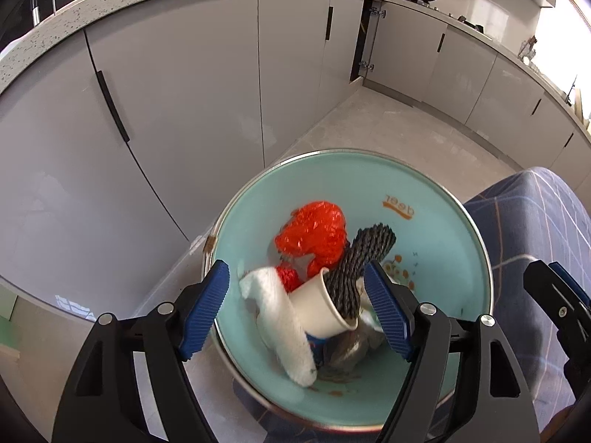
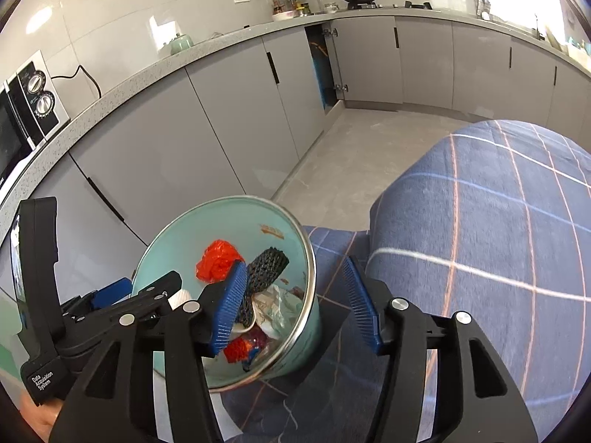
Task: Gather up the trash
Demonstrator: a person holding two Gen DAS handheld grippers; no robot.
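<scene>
A light blue trash bin (image 1: 436,199) stands on the floor beside a blue plaid cloth. It holds a red crumpled plastic bag (image 1: 314,232), a white paper cup (image 1: 321,310) with a black ridged strip (image 1: 362,262) in it, and a white tissue (image 1: 280,317). My left gripper (image 1: 299,310) is open and empty, just above the bin's mouth. My right gripper (image 2: 295,310) is open and empty, over the bin's right rim (image 2: 312,258). The bin (image 2: 173,236), red bag (image 2: 218,260) and black strip (image 2: 264,269) also show in the right wrist view.
Grey cabinet doors (image 1: 166,92) under a speckled counter run along the left and back. One cabinet door (image 2: 319,70) stands ajar. A microwave (image 2: 26,110) sits on the counter. The plaid-covered surface (image 2: 498,240) lies to the right. Grey floor (image 2: 351,147) lies beyond the bin.
</scene>
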